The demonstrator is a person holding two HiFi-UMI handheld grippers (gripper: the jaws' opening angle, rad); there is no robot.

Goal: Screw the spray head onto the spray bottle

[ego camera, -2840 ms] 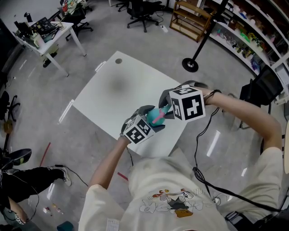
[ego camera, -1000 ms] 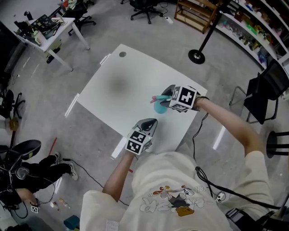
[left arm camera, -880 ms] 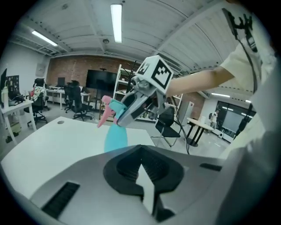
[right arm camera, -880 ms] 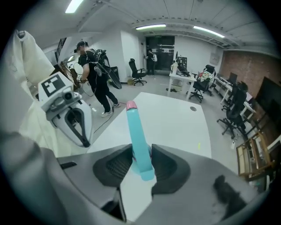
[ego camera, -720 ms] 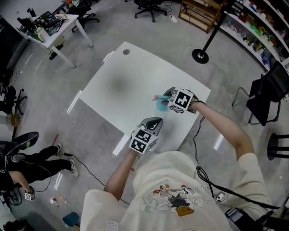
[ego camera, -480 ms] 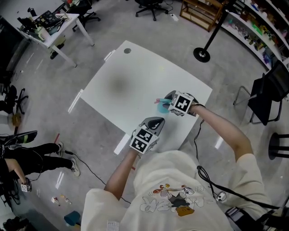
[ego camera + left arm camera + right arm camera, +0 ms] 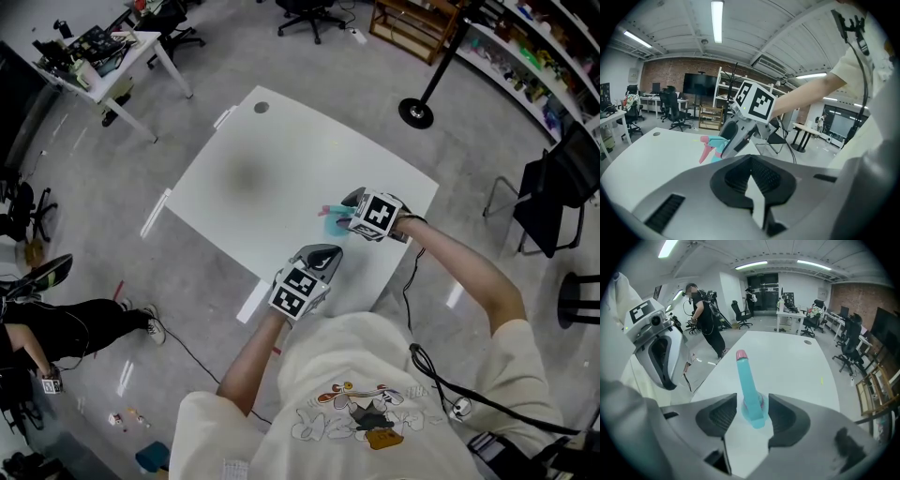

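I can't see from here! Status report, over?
Left gripper shut, empty. Right gripper opening around spray bottle, standing on table. Nothing in the way.

I see the teal spray bottle (image 7: 333, 225) standing upright on the white worktop (image 7: 253, 178) near its right edge, its teal spray head (image 7: 746, 380) seated on top, the pink-tipped nozzle pointing toward the worktop's middle

The counter (image 7: 262, 178) fills the middle of the head view. The spray bottle (image 7: 331, 223) stands upright on it near its right edge, between the opening jaws of the right gripper (image 7: 339, 214), touching neither jaw. The left gripper (image 7: 317, 253) hovers just below them, over the counter's lower edge. A desk (image 7: 103, 70) stands upper left and a chair (image 7: 548, 187) far right.
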